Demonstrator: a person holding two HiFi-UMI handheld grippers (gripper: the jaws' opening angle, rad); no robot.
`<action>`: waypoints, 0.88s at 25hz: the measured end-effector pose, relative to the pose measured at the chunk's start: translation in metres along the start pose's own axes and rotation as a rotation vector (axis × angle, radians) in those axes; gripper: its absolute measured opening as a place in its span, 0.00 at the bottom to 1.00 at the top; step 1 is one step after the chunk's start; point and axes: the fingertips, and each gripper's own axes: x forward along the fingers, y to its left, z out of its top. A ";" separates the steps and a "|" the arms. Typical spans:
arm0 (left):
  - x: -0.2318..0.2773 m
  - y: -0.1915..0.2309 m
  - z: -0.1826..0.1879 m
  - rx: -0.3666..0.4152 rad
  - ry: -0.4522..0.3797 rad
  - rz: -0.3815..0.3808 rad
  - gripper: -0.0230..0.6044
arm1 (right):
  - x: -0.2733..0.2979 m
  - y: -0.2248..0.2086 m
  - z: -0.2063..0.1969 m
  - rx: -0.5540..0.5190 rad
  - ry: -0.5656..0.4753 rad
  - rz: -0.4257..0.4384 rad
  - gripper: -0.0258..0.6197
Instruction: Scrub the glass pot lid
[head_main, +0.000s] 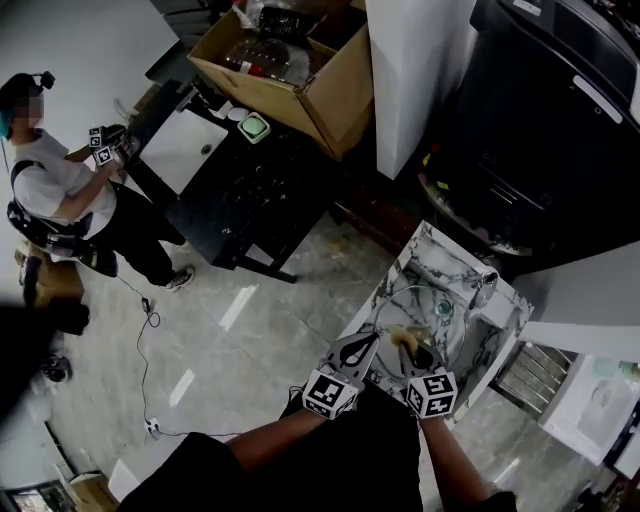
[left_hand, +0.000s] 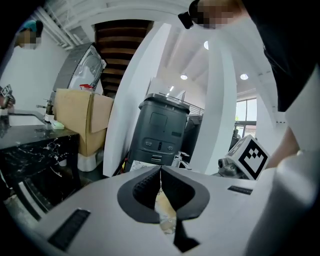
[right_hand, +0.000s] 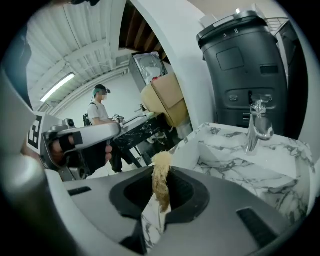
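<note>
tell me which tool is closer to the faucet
Right. The right tool, clamping a scrubber, is left of the faucet, on its near side. The left tool is further left, beyond the right tool, so farther from it.

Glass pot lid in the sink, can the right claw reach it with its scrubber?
Probably yes. The right claw, shut on the tan scrubber, hangs at the sink rim; nothing shows between it and the lid.

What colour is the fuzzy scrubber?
The scrubber is pale yellowish tan, clearest in the right gripper view.
</note>
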 end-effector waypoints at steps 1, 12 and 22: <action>0.002 0.003 -0.003 -0.005 0.008 0.015 0.06 | 0.008 -0.003 -0.005 0.000 0.015 0.019 0.14; 0.014 0.018 -0.031 -0.029 0.061 0.129 0.06 | 0.087 -0.034 -0.083 -0.125 0.237 0.124 0.14; 0.018 0.026 -0.036 -0.042 0.061 0.158 0.06 | 0.124 -0.056 -0.108 -0.170 0.305 0.131 0.14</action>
